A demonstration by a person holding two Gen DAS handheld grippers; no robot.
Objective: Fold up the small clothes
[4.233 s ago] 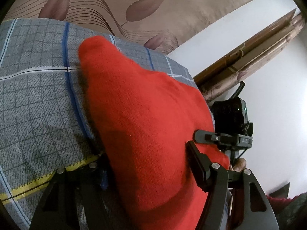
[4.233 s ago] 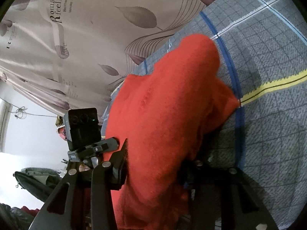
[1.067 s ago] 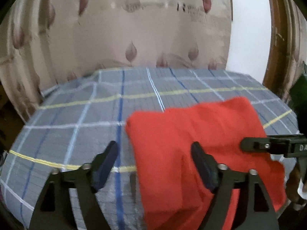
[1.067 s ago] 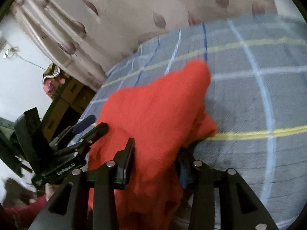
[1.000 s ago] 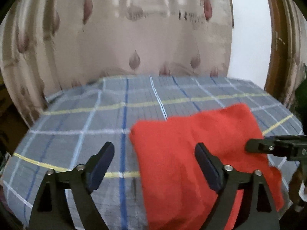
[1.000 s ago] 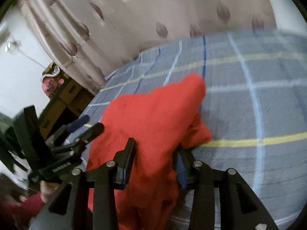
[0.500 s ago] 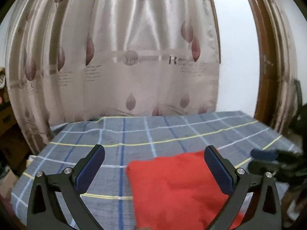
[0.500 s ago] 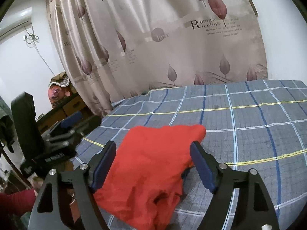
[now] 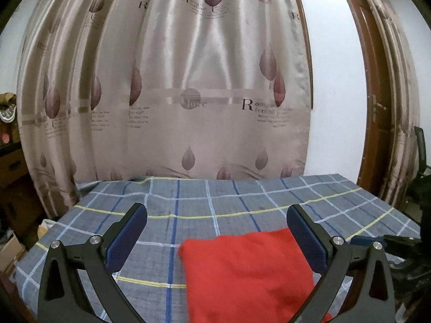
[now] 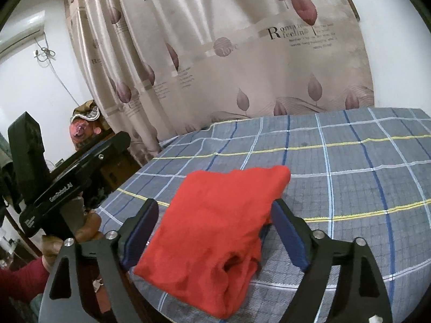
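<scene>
2 grippers hang above the bed, and neither holds anything: the left gripper (image 9: pixel 216 238) has its jaws spread wide over the plaid sheet (image 9: pixel 242 202), and the right gripper (image 10: pixel 212 230) is likewise released, its blue pads either side of the cloth without pinching it. The red garment (image 10: pixel 215 220) lies folded into a thick, roughly square bundle near the front edge of the bed (its near side looks loose and rumpled, with a fold gaping open). In the left wrist view the same garment (image 9: pixel 247 271) sits low and right, just under the right-hand finger. I judge the fold largely done. To finish it well, press or tuck the gaping near edge flat, approaching low and from the front so the upper layers do not slide. The curtain (image 9: pixel 188 94) hangs behind.
</scene>
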